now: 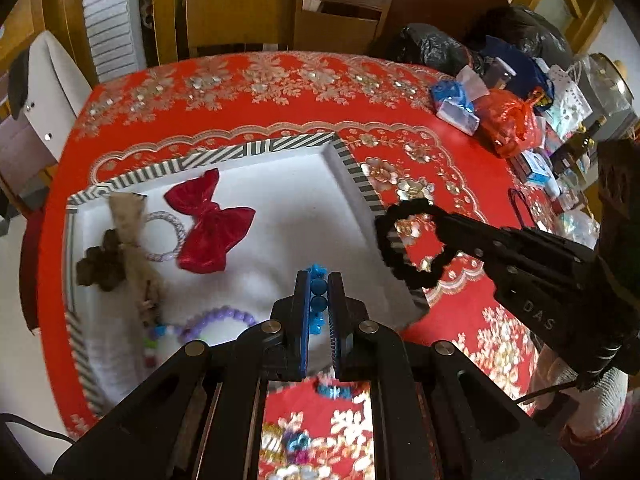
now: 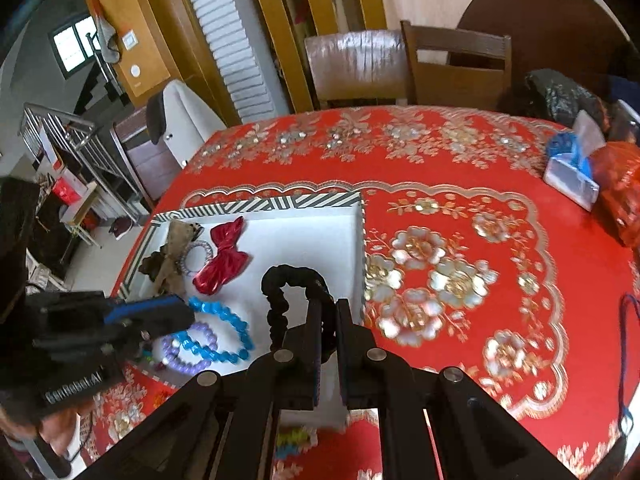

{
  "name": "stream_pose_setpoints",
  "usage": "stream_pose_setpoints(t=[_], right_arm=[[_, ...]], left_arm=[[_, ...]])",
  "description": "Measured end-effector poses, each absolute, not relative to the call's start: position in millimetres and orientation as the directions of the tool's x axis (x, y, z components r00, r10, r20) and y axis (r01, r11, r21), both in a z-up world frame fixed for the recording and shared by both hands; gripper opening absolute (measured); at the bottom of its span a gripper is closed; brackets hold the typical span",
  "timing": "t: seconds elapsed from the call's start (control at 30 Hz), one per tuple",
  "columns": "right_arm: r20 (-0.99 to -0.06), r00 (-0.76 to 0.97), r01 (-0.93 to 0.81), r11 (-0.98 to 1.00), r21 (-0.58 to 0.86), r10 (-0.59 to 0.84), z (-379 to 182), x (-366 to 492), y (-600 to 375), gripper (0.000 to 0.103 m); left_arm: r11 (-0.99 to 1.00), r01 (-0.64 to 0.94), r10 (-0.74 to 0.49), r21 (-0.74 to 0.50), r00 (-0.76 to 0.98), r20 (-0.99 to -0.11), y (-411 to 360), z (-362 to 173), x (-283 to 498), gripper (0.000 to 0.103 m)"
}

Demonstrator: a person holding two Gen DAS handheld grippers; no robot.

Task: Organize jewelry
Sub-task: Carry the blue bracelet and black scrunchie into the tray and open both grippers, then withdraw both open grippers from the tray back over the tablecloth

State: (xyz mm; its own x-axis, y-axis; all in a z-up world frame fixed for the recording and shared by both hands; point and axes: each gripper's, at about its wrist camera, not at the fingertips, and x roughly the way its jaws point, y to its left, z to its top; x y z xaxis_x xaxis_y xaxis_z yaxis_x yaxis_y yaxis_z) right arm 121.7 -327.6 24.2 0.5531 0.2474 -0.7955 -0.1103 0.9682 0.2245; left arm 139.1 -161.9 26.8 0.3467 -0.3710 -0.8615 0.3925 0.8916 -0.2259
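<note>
Tray [image 1: 352,168] with a striped rim sits on the red flowered tablecloth [image 1: 280,92] and serves as the landmark. In the left wrist view, the left gripper [image 1: 319,300] tilts steeply down over the tray's near edge, its jaws clamped narrowly on a blue bead bracelet [image 1: 318,294]. Inside the tray lie a red bow [image 1: 212,224], a beige and brown hair tie [image 1: 120,248] and a purple bead bracelet [image 1: 218,320]. The right gripper [image 1: 436,232] reaches in from the right, holding a black scrunchie [image 1: 404,240] over the tray's right rim.

In the right wrist view, the right gripper [image 2: 329,312] points down over the tray's [image 2: 280,202] white floor, jaws pinched on the black scrunchie [image 2: 280,304]. The left gripper [image 2: 180,312] enters at the tray's left, its blue bead bracelet [image 2: 224,332] dangling above the purple one [image 2: 188,352].
</note>
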Motion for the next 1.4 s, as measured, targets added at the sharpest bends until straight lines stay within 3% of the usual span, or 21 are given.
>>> stream_pose_setpoints(t=[0.3, 0.63, 0.67, 0.7, 0.73, 0.77, 0.83, 0.9, 1.17, 1.4], right_arm=[[-0.843, 0.449, -0.141, 0.955, 0.26, 0.296, -17, 204, -300, 0.006], [-0.87, 0.376, -0.127, 0.947, 0.294, 0.32, -58, 263, -269, 0.006], [-0.866, 0.376, -0.126, 0.944, 0.304, 0.329, -59, 263, -270, 0.007], [-0.862, 0.384, -0.127, 0.944, 0.306, 0.331, -58, 262, -271, 0.015], [-0.86, 0.394, -0.127, 0.946, 0.3, 0.325, -56, 260, -272, 0.029], [-0.858, 0.403, -0.124, 0.948, 0.294, 0.319, -54, 258, -273, 0.034], [-0.849, 0.422, -0.125, 0.947, 0.294, 0.319, -47, 251, -278, 0.036], [-0.848, 0.432, -0.124, 0.951, 0.282, 0.308, -39, 244, -281, 0.036], [-0.817, 0.485, -0.084, 0.946, 0.312, 0.313, -3, 179, -298, 0.04], [-0.807, 0.49, -0.075, 0.938, 0.337, 0.329, 8, 117, -292, 0.041]], left_arm=[[0.957, 0.209, -0.26, -0.202, 0.305, -0.916, -121, -31, 177, 0.007], [0.968, 0.145, -0.241, -0.205, 0.311, -0.919, -98, -43, 185, 0.007], [0.97, 0.14, -0.233, -0.198, 0.312, -0.921, -97, -43, 185, 0.007], [0.972, 0.138, -0.227, -0.192, 0.316, -0.921, -97, -43, 185, 0.007], [0.973, 0.138, -0.22, -0.184, 0.32, -0.921, -97, -42, 186, 0.008], [0.975, 0.141, -0.212, -0.174, 0.321, -0.923, -98, -41, 186, 0.011], [0.976, 0.139, -0.205, -0.169, 0.318, -0.926, -97, -40, 186, 0.021], [0.975, 0.13, -0.214, -0.181, 0.319, -0.923, -95, -39, 185, 0.038], [0.985, 0.12, -0.164, -0.127, 0.398, -0.903, -91, -14, 162, 0.047], [0.992, 0.094, -0.119, -0.086, 0.441, -0.889, -82, 1, 129, 0.048]])
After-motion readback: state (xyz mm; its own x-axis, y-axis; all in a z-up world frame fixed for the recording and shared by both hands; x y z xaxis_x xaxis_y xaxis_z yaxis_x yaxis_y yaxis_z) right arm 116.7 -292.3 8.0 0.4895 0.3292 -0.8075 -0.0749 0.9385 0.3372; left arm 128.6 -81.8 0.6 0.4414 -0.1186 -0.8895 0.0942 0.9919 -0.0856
